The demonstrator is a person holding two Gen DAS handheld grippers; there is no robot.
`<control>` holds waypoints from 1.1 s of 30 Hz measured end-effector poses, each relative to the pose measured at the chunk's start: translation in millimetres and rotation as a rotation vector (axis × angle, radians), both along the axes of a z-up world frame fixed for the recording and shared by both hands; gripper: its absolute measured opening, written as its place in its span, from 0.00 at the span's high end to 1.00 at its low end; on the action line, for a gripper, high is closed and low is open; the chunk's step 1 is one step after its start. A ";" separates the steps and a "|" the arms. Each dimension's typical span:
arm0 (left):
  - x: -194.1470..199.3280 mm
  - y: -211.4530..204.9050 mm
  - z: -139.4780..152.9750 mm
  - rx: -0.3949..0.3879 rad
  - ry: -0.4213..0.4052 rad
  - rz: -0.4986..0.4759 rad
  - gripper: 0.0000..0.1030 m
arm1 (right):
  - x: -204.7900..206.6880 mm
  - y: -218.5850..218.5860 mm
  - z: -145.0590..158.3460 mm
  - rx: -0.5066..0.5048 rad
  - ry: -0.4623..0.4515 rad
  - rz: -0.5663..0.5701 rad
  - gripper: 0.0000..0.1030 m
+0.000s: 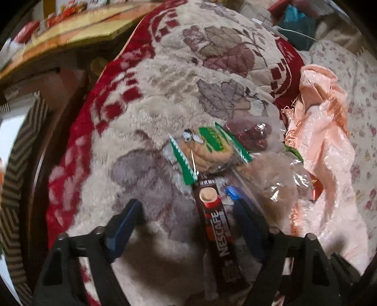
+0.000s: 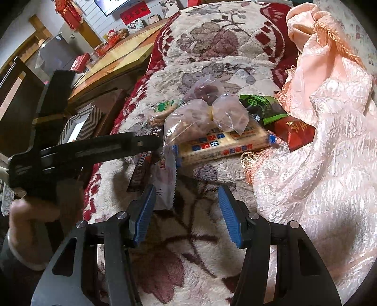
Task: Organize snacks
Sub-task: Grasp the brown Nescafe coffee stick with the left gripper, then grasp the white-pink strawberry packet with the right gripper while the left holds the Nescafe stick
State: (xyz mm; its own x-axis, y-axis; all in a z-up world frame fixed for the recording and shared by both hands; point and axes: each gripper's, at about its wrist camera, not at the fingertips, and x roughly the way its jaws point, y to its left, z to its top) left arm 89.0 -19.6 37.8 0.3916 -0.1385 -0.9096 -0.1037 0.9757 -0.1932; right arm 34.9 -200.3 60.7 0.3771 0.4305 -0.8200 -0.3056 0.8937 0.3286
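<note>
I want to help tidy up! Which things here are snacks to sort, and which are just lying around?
Snacks to sort: Nescafe stick, green biscuit packet, cracker pack, red packet, bagged red fruits.

Just lying around: pink cloth, flowered blanket, wooden table.

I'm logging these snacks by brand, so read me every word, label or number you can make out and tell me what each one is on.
"NESCAFE": on the dark coffee stick lying between the left gripper's open fingers.
Green biscuit wrapper: label too blurred to read.
Cracker pack: coloured squares with characters, too small to read.
Green packet and red packet: printed characters, not legible.
Red wall banner: illegible.
</note>
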 end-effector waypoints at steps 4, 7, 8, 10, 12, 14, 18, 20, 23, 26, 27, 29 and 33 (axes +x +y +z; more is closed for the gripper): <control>-4.4 11.2 2.1 -0.009 -0.018 -0.053 0.81 | -0.9 6.9 -2.4 -0.002 0.003 0.026 0.47; -10.5 19.0 4.4 -0.033 -0.025 -0.075 0.83 | -2.0 14.7 -5.9 -0.009 0.009 0.035 0.47; -14.0 20.5 5.6 -0.037 -0.029 -0.084 0.84 | -2.4 16.6 -6.6 -0.013 0.010 0.039 0.47; -24.5 26.0 7.0 -0.042 -0.028 -0.095 0.89 | -4.2 22.2 -6.7 -0.032 0.004 0.055 0.47; -34.6 32.9 7.7 -0.045 -0.026 -0.090 0.89 | -5.8 27.6 -6.1 -0.058 -0.013 0.072 0.47; -45.8 42.1 8.5 -0.056 -0.027 -0.074 0.89 | -6.0 32.6 -6.1 -0.077 -0.026 0.081 0.46; -68.3 61.4 12.5 -0.052 -0.048 -0.027 0.89 | -5.2 42.7 -8.0 -0.099 -0.039 0.084 0.35; -75.2 67.9 12.4 -0.067 -0.049 -0.011 0.89 | -2.4 49.4 -9.1 -0.124 -0.037 0.089 0.35; -81.7 74.7 10.5 -0.083 -0.046 0.012 0.89 | -2.2 63.4 -8.2 -0.179 -0.053 0.119 0.35; -82.8 76.7 3.7 -0.097 -0.026 0.019 0.89 | -2.7 80.6 -12.9 -0.252 -0.076 0.164 0.27; -83.0 76.4 0.7 -0.099 -0.016 0.020 0.89 | -0.7 85.8 -18.2 -0.293 -0.072 0.172 0.27; -84.7 76.1 -1.9 -0.096 -0.013 0.022 0.89 | 2.2 89.7 -26.9 -0.313 -0.055 0.196 0.35; -86.5 76.1 -1.9 -0.091 -0.019 0.024 0.89 | -2.9 83.3 -30.1 -0.281 -0.065 0.218 0.59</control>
